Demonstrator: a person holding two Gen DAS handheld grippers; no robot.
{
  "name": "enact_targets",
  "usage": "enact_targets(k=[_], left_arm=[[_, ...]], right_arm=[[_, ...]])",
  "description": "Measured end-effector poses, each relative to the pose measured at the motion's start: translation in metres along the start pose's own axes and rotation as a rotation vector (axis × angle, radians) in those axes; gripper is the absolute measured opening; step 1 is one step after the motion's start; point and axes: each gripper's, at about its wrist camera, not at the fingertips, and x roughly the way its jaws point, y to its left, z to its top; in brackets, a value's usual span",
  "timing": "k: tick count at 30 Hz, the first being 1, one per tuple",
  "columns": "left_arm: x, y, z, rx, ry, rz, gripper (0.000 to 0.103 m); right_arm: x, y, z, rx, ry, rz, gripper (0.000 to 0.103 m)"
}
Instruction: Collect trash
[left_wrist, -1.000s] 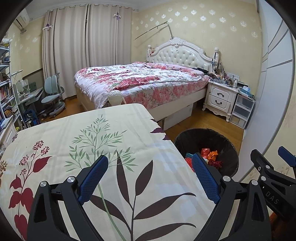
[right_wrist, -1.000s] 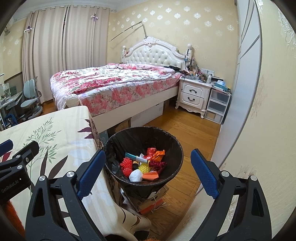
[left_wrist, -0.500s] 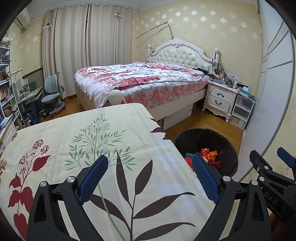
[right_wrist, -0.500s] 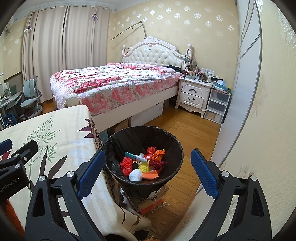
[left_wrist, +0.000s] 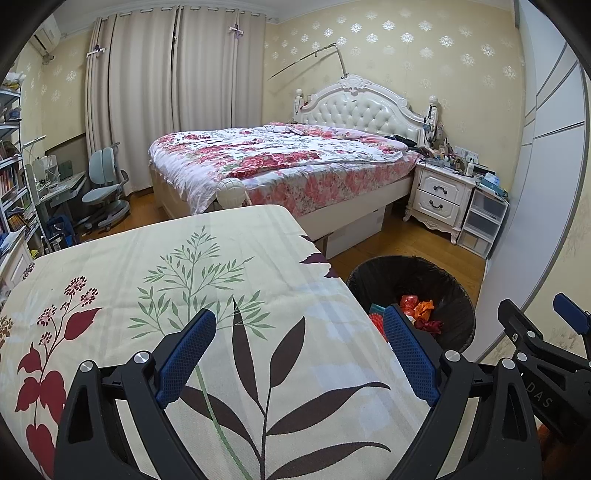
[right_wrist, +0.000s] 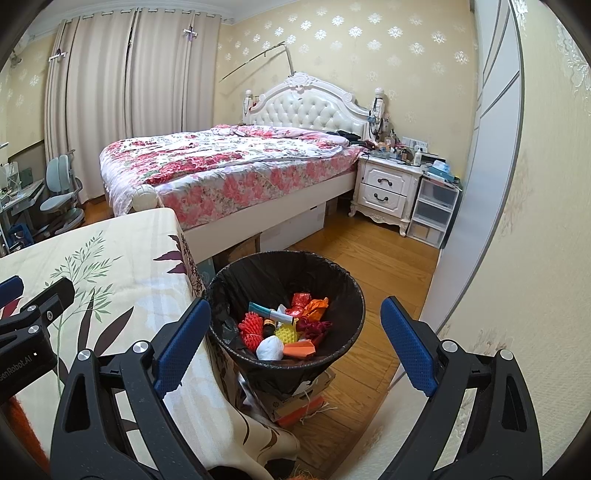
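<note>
Left view: our left claw (left_wrist: 295, 354) hangs wide and empty over the desk (left_wrist: 221, 266), whose cloth shows no trash; bin (left_wrist: 454, 291) sits just beside the desk edge, handy for drops.

Right view: our right claw (right_wrist: 293, 343) is wide, empty, above the bin (right_wrist: 343, 291); trash (right_wrist: 288, 328) lies inside. Looks near done.

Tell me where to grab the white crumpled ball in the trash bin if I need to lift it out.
Pinch the white crumpled ball across its rounded middle, coming straight down from above. It lies on top of the pile near the bin's front rim, with the orange paper tight beside it, so a side approach looks blocked.
</note>
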Motion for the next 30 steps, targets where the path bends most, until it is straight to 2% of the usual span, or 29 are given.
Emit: enact_targets(k=[30], left_arm=[[-0.0038,-0.0098,-0.0011,0.0,-0.007,-0.013,0.091]], right_arm=[[0.0,0.0014,-0.0003,-0.002,-0.001,-0.001,0.091]])
